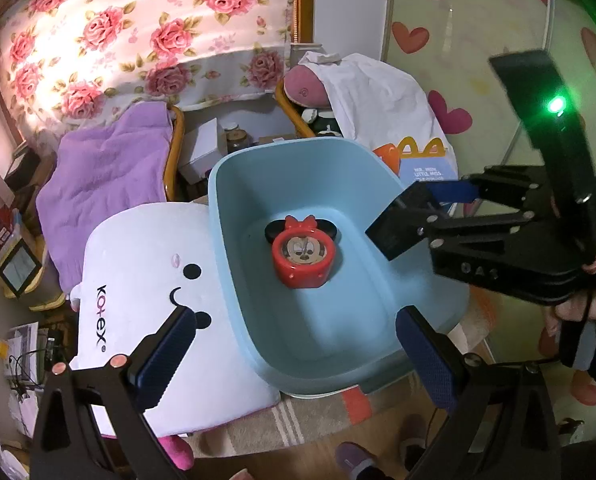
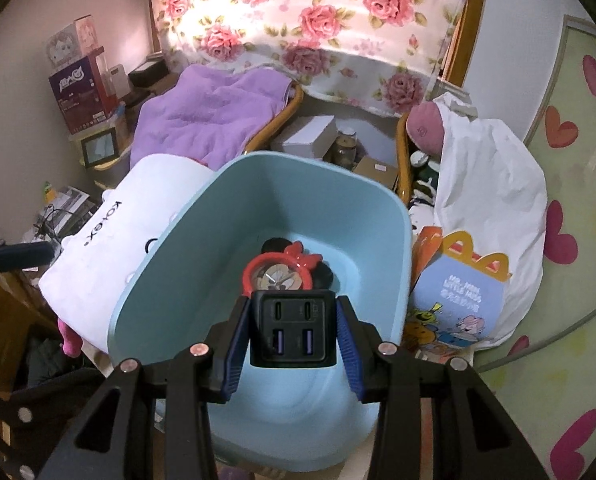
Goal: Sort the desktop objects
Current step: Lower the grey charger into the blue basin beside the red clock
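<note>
A light blue plastic tub [image 1: 233,216] [image 2: 169,264] stands on the table edge. On its floor lies a red mouse-face clock [image 1: 304,254] [image 2: 275,274] with black ears and a red bow. My right gripper [image 2: 293,326] is shut on a black USB charger block [image 2: 291,328] and holds it above the tub, just in front of the clock. From the left wrist view the right gripper [image 1: 414,220] reaches in over the tub's right rim. My left gripper [image 1: 293,356] is open and empty, straddling the tub's near rim.
A white plush cushion [image 1: 145,288] [image 2: 109,224] leans on the tub's left side. A white plastic bag [image 2: 494,184] and a blue meal box [image 2: 462,300] sit to the right. A heart-patterned tabletop [image 2: 570,264] lies at right. A hand [image 1: 578,312] grips the right tool.
</note>
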The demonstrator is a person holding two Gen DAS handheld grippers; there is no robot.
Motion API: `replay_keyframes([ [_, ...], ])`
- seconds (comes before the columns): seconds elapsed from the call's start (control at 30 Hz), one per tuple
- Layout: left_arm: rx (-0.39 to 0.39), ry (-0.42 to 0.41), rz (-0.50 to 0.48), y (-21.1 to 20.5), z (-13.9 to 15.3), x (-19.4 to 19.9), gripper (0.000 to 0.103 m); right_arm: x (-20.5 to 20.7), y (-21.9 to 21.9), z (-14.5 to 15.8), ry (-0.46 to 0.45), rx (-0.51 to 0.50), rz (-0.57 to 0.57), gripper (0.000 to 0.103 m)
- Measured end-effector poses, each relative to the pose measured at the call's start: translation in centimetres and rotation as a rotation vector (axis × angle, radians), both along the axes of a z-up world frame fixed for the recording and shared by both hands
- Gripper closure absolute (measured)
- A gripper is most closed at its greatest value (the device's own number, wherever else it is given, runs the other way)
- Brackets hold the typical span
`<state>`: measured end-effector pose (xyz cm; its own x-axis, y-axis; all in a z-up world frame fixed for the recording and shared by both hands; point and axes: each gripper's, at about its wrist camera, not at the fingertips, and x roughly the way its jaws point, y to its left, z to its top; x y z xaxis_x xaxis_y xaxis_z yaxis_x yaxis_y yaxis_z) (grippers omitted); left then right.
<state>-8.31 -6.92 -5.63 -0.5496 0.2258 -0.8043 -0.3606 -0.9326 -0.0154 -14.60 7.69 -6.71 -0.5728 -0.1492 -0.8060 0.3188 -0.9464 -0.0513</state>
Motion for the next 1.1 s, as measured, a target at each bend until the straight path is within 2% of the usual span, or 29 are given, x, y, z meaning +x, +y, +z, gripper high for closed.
replay_keyframes([
  [0.47, 0.018, -0.005, 0.067, -2.6, -0.6, 0.3, 0.001, -1.3, -2.4, -5.7, -0.149, -0.024, 0.043, 0.058],
  [0.73, 0.031, -0.009, 0.081, -3.1, -0.9, 0.7, 0.001, -3.1, -4.9, -7.8, -0.216, -0.028, 0.080, 0.058],
  [1.1, 0.027, -0.008, 0.103, -3.6, -1.1, 1.0, 0.001, -6.2, -7.7, -11.1, -0.373, -0.015, 0.117, 0.058],
])
